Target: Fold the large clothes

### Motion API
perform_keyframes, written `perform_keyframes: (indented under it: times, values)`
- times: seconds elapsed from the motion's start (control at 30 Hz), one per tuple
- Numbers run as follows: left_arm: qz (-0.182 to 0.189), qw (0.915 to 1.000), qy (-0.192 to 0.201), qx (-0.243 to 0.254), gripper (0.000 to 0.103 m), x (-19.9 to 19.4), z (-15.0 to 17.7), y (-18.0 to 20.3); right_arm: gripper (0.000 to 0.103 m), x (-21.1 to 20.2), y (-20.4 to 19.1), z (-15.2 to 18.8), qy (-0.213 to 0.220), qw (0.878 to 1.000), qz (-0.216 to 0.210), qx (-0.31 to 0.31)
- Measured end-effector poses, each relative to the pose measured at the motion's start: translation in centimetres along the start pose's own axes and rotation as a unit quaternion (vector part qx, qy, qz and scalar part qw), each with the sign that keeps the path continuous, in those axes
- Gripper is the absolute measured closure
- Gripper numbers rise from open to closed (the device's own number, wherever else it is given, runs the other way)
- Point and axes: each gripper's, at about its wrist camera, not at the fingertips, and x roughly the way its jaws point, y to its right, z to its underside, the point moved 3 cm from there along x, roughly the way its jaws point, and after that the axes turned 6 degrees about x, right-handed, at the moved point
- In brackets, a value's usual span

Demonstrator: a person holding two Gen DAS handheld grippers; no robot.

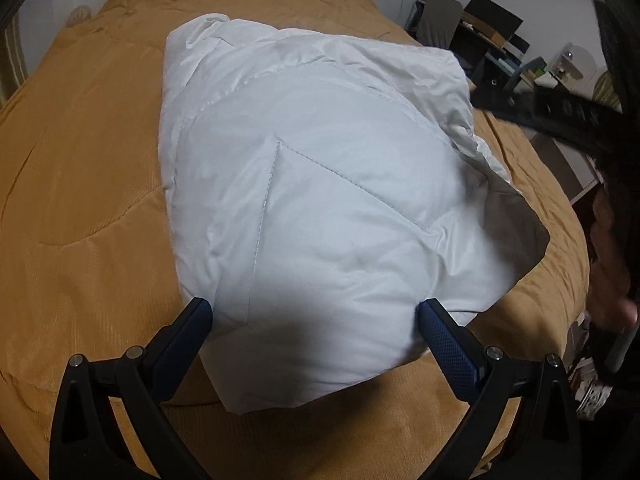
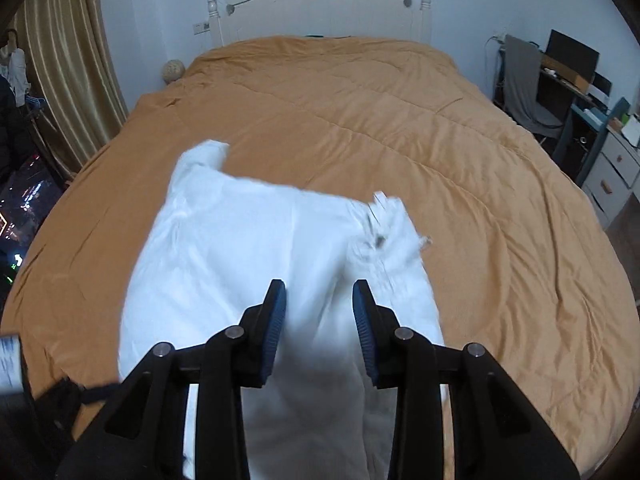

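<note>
Left wrist view: the left tool (image 1: 312,312) stands wide, its blue textured pads either side of the near end of a white jacket (image 1: 312,168), not pinching it; released. In the right wrist view the right tool (image 2: 320,300) is partly spread with white cloth showing between its pads (image 2: 276,312), but blur keeps me from telling whether they press on it, so a grasp cannot be confirmed. The jacket lies bundled on the near half of the bed (image 2: 360,112), just ahead of both tools.

Risks, as I judge them: the shell looks slick and puffy, so a shallow pinch may take only the top layer and slide off, letting the fold spring open. Trapped air in the padding could push the bundle back out of shape. A grey lining flap (image 1: 516,220) sticks out on one side; tugging near it could drag the stack askew. A pad could also catch the bed cover along with the jacket.

The jacket is quilted, with stitched seams (image 1: 264,208) and soft creases, forming a rounded mound. The bed cover is ochre, matte, finely ribbed, with broad stitched panels.
</note>
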Motion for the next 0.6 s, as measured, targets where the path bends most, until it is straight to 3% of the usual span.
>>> perform_keyframes:
  times: [0.17,0.3,0.4,0.47,0.5,0.6]
  values:
    - [0.009,0.9996,-0.009,-0.026,0.000,0.1,0.6,-0.4,0.066,-1.6,-1.0,2.8,-0.001,0.999,-0.052,-0.009]
    - [0.023,0.9987,-0.003,-0.046,0.001,-0.2,0.4,-1.0,0.067,3.2,-1.7,6.0,-0.061,0.994,0.011,-0.091]
    - [0.033,0.9957,0.057,-0.064,0.001,-2.6,-0.5,-1.5,0.066,5.2,-0.2,7.6,-0.065,0.993,0.040,-0.094]
    - [0.013,0.9934,0.101,-0.053,0.000,-4.0,-1.6,-1.3,0.066,5.0,0.6,7.0,-0.079,0.994,0.029,-0.065]
    - [-0.004,0.9937,0.105,-0.039,0.000,-3.9,-2.1,-1.0,0.067,4.4,0.9,6.3,-0.081,0.995,0.018,-0.048]
    - [-0.012,0.9991,0.039,0.004,0.001,-0.5,-2.3,0.4,0.067,2.2,1.1,2.4,-0.038,0.999,-0.003,-0.013]
